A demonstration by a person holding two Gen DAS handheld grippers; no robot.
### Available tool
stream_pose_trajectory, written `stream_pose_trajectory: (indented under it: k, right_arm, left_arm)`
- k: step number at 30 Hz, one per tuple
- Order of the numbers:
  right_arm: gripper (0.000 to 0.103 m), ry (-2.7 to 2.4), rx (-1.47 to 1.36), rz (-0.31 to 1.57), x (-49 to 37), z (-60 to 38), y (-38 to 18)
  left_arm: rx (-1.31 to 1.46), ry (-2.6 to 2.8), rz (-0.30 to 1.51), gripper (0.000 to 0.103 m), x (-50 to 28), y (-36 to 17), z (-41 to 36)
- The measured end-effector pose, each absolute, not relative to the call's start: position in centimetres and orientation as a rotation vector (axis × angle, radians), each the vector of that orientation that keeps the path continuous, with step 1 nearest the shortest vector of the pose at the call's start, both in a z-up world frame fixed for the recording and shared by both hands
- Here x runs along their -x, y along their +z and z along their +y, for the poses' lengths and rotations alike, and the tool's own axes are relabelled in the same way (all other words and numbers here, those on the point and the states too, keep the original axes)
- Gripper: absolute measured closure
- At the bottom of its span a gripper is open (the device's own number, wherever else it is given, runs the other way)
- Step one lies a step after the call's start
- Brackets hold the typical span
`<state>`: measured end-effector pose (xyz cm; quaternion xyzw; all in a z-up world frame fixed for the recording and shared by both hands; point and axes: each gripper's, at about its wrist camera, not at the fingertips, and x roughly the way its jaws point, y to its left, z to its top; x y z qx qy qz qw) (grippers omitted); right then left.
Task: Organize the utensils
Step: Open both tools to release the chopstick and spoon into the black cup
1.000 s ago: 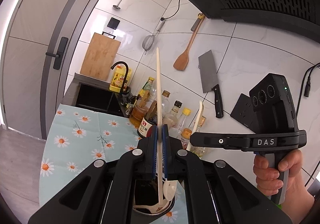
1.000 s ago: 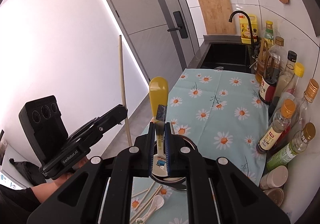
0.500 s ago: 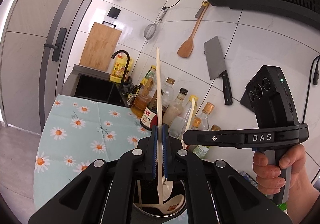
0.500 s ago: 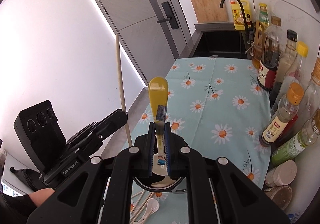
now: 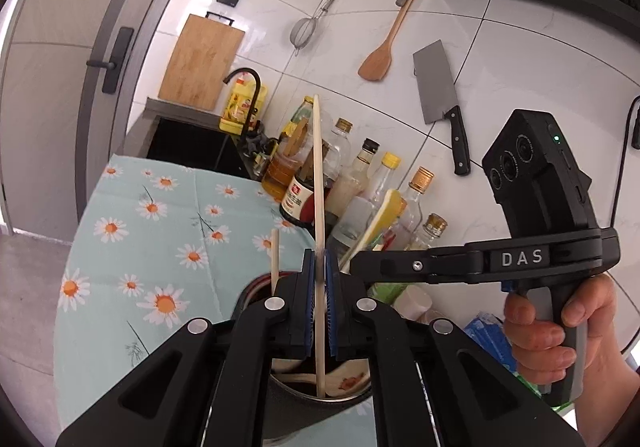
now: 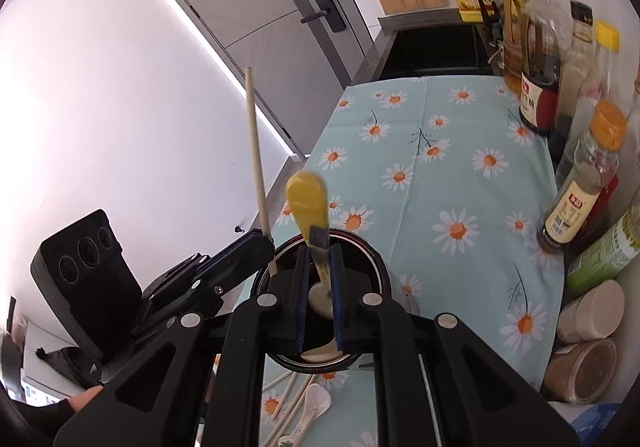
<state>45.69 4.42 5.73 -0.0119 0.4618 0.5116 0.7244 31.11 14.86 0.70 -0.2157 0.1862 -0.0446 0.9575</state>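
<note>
While both utensils hang upright over dark holder pot [image 6: 360,247]: left gripper [image 5: 318,299] pinching chopstick [image 5: 318,183], right gripper [image 6: 319,279] jaws opening around yellow spoon [image 6: 310,203], bowl end already inside pot, straight below.

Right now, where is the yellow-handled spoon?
In the right wrist view, the yellow-handled spoon stands between the opening jaws of the right gripper, bowl down inside the dark holder.

Both wrist cams close, angled down; share pot [image 5: 256,289] [image 6: 372,255].
</note>
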Motion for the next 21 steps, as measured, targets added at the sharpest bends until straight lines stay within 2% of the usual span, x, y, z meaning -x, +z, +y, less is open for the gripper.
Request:
stream_pose_trajectory:
  k: [1, 3, 5, 8, 21]
  right_arm:
    - [0.087, 1.131, 0.016, 1.025, -45.7, 4.3, 5.7]
    - [0.075, 1.130, -0.021, 1.039, -45.9, 3.9, 5.7]
    - [0.075, 1.126, -0.035, 1.029, -45.8, 3.5, 6.0]
    - [0.075, 1.122, -0.056, 1.020, -45.7, 2.9, 6.6]
    - [0.075, 1.120, -0.073, 0.988, -44.2, 1.1, 8.1]
  left_arm:
    - [0.435, -0.087, 0.379, 0.098, -31.0, 0.7, 14.8]
    - [0.429, -0.081, 0.382, 0.098, -30.9, 0.7, 14.7]
    - [0.434, -0.079, 0.383, 0.097, -30.6, 0.8, 14.7]
    - [0.432, -0.075, 0.379, 0.082, -30.1, 1.0, 14.7]
    - [0.405, -0.084, 0.370, 0.081, -27.9, 2.4, 13.8]
